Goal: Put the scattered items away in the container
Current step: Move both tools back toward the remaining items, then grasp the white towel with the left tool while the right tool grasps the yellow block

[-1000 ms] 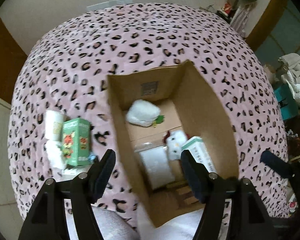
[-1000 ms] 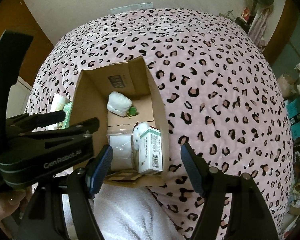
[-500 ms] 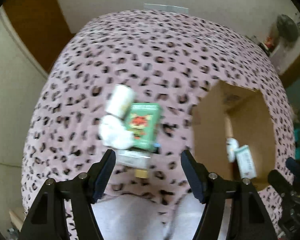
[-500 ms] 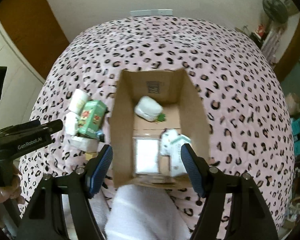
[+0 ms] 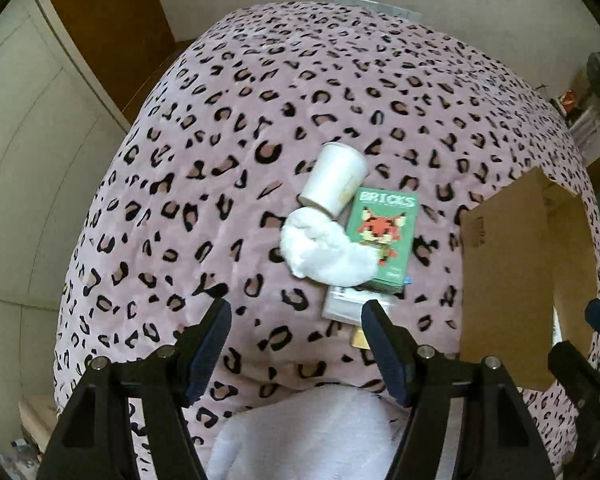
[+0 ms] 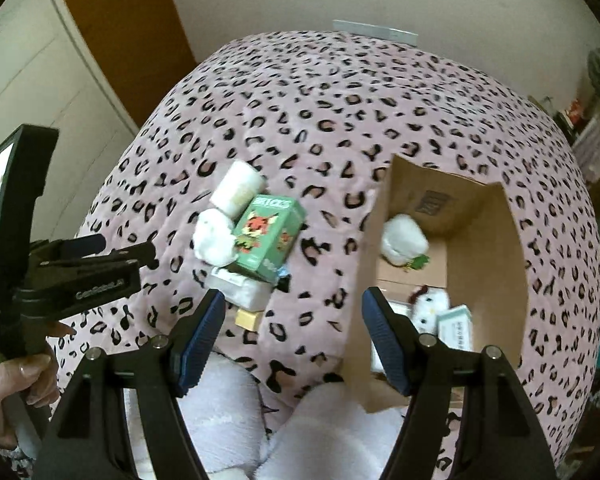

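From the left wrist view, the left claw (image 5: 294, 334) hangs over a bed covered in a pink leopard-print blanket (image 5: 228, 128), its blue-padded fingers (image 5: 208, 344) standing well apart with nothing between them. The scattered pile lies just beyond the fingertips, at about one o'clock from the claw's centre: a white paper cup (image 5: 336, 184) lying on its side, a crumpled white tissue wad (image 5: 324, 252) touching its mouth, and a green cardboard box printed "BRICKS" with a pixel fox (image 5: 388, 236), partly under the tissue. A flat white packet (image 5: 348, 304) peeks out from beneath the box, next to the right fingertip. The open brown cardboard box (image 5: 512, 280) stands at three o'clock, well clear of the pile.

From the right wrist view, the right claw (image 6: 292, 330) is likewise parted and empty. The same pile sits at eleven o'clock, just past its left fingertip, with a small tan block (image 6: 248, 319) nearest. The cardboard box is at two o'clock, holding a white plush lump (image 6: 403, 239), a small white toy with a red tuft (image 6: 430, 306) and a white-and-green carton (image 6: 456, 328). The left claw, held by a hand (image 6: 8, 384), is at nine o'clock.
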`<state>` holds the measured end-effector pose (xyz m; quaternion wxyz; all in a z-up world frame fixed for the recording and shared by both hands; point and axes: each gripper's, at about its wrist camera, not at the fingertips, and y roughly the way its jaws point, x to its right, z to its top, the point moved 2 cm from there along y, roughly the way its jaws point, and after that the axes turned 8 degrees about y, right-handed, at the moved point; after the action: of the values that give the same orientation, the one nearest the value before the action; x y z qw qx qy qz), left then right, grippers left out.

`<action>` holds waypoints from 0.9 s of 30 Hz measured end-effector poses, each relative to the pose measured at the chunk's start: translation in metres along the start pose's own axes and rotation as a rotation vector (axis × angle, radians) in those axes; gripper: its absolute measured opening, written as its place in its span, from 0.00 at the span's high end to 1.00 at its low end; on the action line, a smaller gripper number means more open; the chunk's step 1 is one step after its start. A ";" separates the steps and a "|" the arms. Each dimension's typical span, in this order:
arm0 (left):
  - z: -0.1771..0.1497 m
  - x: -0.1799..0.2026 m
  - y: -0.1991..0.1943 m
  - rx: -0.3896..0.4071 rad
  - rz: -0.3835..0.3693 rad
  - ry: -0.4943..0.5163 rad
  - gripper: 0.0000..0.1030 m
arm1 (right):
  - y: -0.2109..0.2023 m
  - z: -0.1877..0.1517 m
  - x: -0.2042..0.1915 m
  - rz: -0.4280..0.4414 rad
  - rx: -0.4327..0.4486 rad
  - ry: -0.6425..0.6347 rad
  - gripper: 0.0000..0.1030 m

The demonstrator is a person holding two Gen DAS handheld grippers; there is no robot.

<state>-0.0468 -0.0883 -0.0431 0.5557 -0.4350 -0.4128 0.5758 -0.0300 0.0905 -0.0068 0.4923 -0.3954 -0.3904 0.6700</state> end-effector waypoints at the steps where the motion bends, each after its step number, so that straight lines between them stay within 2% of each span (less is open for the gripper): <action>1: 0.000 -0.004 0.003 -0.002 -0.003 -0.005 0.33 | 0.003 0.000 -0.004 -0.002 -0.005 -0.005 0.30; 5: 0.001 -0.017 0.015 -0.005 -0.013 -0.015 0.33 | 0.018 0.003 -0.016 -0.020 -0.023 -0.019 0.30; 19: 0.010 -0.043 0.067 -0.032 -0.028 0.014 0.33 | 0.074 0.014 -0.042 0.007 -0.062 -0.046 0.30; 27: 0.018 -0.031 0.108 -0.062 -0.119 0.032 0.33 | 0.111 -0.002 -0.055 0.036 -0.112 -0.116 0.30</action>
<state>-0.0944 -0.1242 -0.1406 0.5818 -0.4360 -0.4465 0.5216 -0.0561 0.0146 -0.1012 0.4336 -0.3899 -0.4481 0.6777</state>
